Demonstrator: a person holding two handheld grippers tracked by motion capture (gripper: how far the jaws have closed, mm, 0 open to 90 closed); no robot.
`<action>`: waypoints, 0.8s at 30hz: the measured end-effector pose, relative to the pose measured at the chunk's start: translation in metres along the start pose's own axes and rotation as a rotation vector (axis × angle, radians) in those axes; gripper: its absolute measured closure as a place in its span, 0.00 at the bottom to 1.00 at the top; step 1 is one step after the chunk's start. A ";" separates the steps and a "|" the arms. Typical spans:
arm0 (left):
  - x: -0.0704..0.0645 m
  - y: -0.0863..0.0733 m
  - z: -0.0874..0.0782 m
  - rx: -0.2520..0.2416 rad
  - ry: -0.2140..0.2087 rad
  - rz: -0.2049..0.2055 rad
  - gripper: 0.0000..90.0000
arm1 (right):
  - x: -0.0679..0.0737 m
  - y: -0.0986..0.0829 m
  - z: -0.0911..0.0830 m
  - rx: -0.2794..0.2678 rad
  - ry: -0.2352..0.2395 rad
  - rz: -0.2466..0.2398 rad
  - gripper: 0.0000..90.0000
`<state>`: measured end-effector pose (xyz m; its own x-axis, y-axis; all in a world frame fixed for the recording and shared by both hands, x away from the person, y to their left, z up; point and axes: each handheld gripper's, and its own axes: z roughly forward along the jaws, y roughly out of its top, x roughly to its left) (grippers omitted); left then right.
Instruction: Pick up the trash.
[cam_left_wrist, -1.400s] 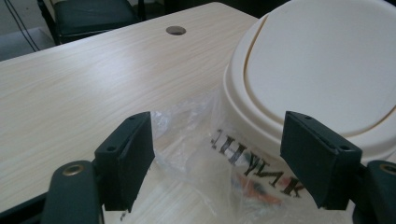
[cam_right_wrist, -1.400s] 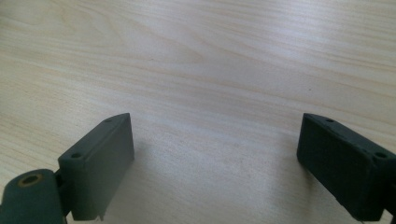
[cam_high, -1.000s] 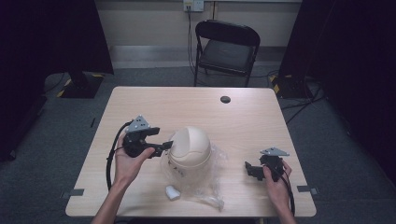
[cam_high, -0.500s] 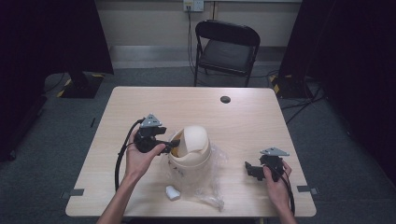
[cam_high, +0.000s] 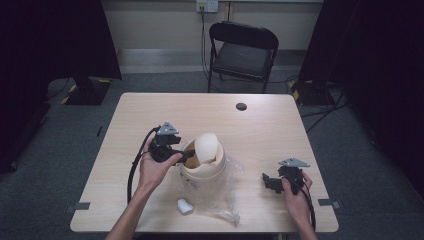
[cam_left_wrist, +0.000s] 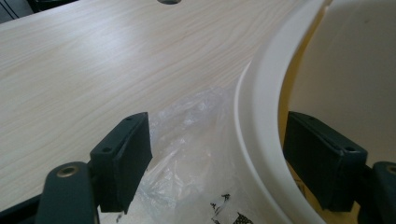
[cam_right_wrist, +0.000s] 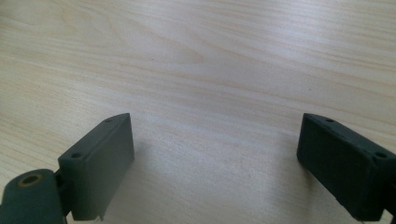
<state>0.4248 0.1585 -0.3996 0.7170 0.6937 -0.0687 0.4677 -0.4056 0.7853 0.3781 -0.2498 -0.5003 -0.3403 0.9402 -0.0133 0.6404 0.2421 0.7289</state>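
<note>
A cream round bin stands on the table near its front middle, and its domed lid is tipped up so the inside shows. My left gripper is at the bin's left rim. In the left gripper view my left gripper is open, its jaws astride the rim, one inside the bin and one outside over crumpled clear plastic. My right gripper rests on the table to the right, apart from the bin. It stands open over bare wood.
Clear plastic wrap spreads from under the bin toward the front edge. A small white piece lies in front of the bin. A black round disc sits at the far side. A folding chair stands behind the table.
My left gripper moved right to the bin and its jaws now straddle the rim. The domed lid, closed a second ago, has tipped open. The right gripper stayed put.
</note>
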 end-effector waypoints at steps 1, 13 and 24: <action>0.000 0.000 0.000 0.011 0.005 0.010 0.26 | 0.000 0.000 0.000 0.000 0.000 0.000 0.11; 0.004 -0.005 -0.043 -0.112 0.029 0.004 0.26 | 0.000 0.000 0.000 0.000 0.000 0.000 0.11; 0.012 -0.051 -0.084 -0.162 0.076 -0.062 0.28 | 0.000 0.000 0.000 0.001 0.000 0.001 0.11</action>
<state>0.3658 0.2372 -0.3883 0.6453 0.7599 -0.0777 0.4160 -0.2643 0.8701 0.3781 -0.2498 -0.5003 -0.3400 0.9403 -0.0127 0.6411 0.2416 0.7284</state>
